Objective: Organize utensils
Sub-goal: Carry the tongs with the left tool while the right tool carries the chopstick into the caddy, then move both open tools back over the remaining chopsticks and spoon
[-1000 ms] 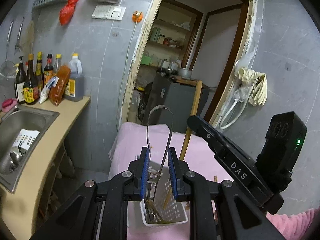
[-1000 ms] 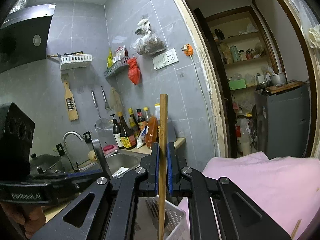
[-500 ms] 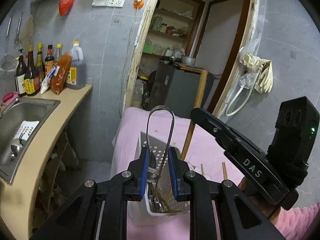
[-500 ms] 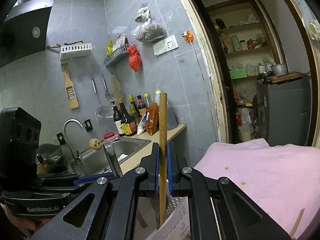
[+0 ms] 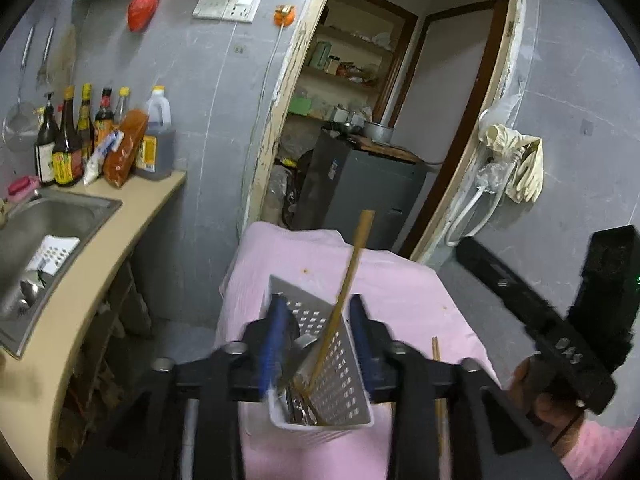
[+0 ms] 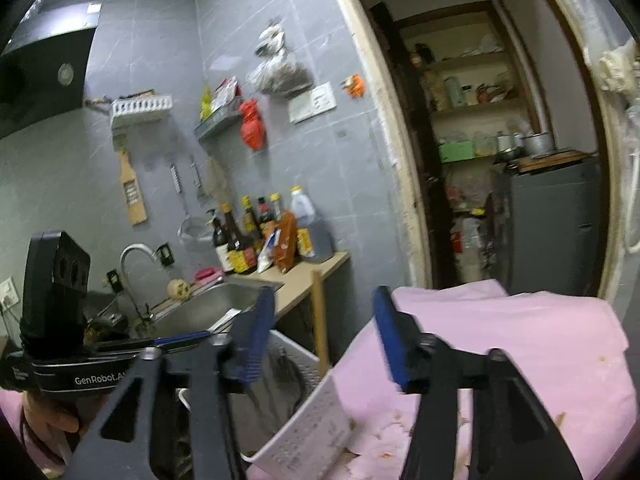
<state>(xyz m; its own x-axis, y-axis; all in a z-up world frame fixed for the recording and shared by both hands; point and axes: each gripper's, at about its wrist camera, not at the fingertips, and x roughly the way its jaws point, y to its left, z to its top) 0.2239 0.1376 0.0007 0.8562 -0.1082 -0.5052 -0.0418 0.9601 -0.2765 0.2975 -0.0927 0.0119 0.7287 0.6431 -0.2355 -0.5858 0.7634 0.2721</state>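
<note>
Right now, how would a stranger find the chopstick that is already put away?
Find the pink cloth covering the table. On it stands a white perforated utensil basket. The wooden chopstick leans out of it, taller than the metal utensils inside.

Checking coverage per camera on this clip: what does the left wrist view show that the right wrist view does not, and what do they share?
Left wrist only: a loose chopstick lying on the pink cloth, and gloves hung by the doorway. Right wrist only: the faucet, the range hood and a wooden grater on the wall. Both: the white utensil basket with one chopstick standing in it, the sauce bottles, the sink. The left gripper and right gripper are both opening, neither pressing anything.
</note>
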